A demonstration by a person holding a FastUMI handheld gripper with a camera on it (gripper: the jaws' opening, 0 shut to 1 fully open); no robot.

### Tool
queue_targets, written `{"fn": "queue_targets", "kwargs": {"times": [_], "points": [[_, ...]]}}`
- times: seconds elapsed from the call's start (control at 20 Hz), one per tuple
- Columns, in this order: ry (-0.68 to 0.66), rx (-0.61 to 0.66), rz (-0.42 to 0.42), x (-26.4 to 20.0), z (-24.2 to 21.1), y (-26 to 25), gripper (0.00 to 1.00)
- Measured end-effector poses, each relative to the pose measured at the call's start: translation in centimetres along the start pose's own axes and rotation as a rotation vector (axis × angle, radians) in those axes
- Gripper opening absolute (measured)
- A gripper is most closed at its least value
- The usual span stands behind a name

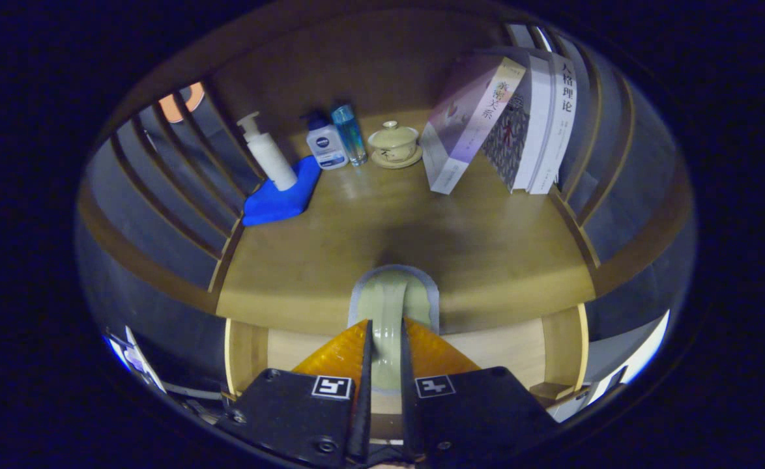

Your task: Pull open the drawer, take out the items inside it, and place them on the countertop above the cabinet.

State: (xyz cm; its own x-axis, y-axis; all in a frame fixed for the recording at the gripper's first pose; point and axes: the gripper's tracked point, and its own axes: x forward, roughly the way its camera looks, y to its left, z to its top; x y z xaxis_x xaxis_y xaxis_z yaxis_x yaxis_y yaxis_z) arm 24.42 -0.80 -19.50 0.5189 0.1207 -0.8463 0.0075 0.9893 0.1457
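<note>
**Cup-like piece pinched over the open drawer**

Gripper [386, 339] nearly closed, both fingers [343, 355] pressing on the thin rim of a pale green ceramic piece [392, 299], seemingly a small cup or dish seen edge-on; exact form hard to tell. Held just ahead of the fingertips, level with the front edge of the countertop [487, 254], its far end overlapping that edge. Whether resting on the wood or lifted clear: cannot tell.

Below and behind the fingers, an open drawer [519, 352], light wood floor visible on both sides of the gripper.

Further back on the countertop, along the rear wall: a white pump bottle [268, 153] standing on a folded blue cloth [278, 198]; just beside it a squat white bottle with dark cap [326, 144]; touching or nearly touching that, a slim clear blue bottle [348, 133]; then a lidded tea bowl on its saucer [394, 143], same pale glaze as the held piece. To the right, several books [526, 124], the nearest one tilted and leaning on the upright ones. Slatted wooden side panels [167, 182] on either side of the surface.
</note>
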Motion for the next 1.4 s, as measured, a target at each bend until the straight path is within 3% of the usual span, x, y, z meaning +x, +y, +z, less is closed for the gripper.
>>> {"fn": "queue_targets", "kwargs": {"times": [0.3,0.7,0.85,1.0,1.35,1.4], "points": [[0.053,0.019,-0.003,3.4,2.1,0.5,0.22],[0.008,-0.013,-0.005,4.4,3.4,0.3,0.25],[-0.021,0.031,0.059,3.9,3.2,1.1,0.54],[-0.083,0.017,0.056,2.9,2.8,0.6,0.82],[-0.331,0.022,0.098,-2.3,1.1,1.1,0.82],[-0.373,0.006,0.089,-3.1,0.8,0.9,0.92]]}}
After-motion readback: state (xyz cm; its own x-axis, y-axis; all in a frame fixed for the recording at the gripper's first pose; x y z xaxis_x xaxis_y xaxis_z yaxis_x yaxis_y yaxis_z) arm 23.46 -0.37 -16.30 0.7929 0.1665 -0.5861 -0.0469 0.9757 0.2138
